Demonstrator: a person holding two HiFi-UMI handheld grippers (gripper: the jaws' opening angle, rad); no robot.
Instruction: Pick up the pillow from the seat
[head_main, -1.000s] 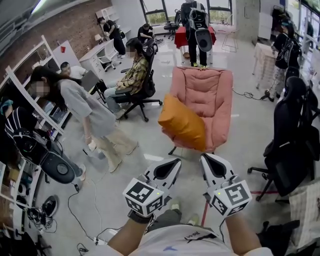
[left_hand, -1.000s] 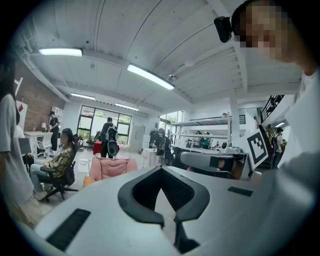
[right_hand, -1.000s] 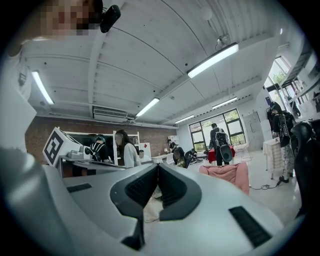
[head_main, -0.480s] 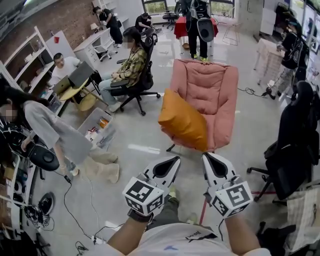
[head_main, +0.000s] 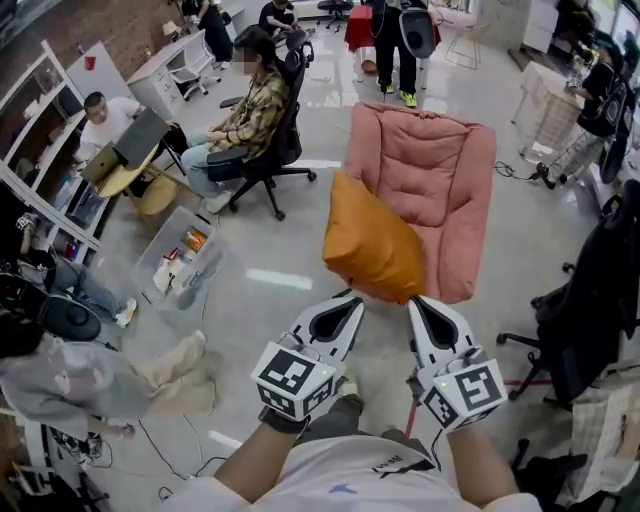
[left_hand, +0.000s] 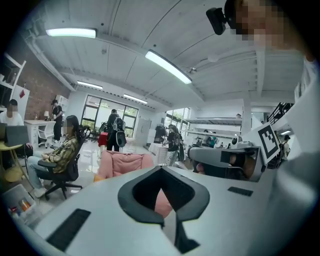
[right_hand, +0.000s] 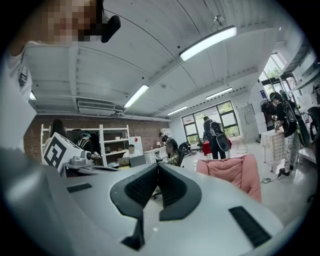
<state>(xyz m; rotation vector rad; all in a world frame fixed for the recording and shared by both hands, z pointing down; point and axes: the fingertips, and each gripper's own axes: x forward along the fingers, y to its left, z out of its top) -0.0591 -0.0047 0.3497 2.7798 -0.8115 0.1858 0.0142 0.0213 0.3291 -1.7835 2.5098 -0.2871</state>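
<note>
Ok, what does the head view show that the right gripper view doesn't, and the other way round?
Only the head view: the orange pillow propped on the chair, and a bin on the floor.
Only the right gripper view: the ceiling lights.
Both: the pink chair, a seated person in a plaid shirt, and the right claw, shut with nothing in it.

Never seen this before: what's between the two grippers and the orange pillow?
Only bare floor, in the head view: left gripper and right gripper point at the pillow.
</note>
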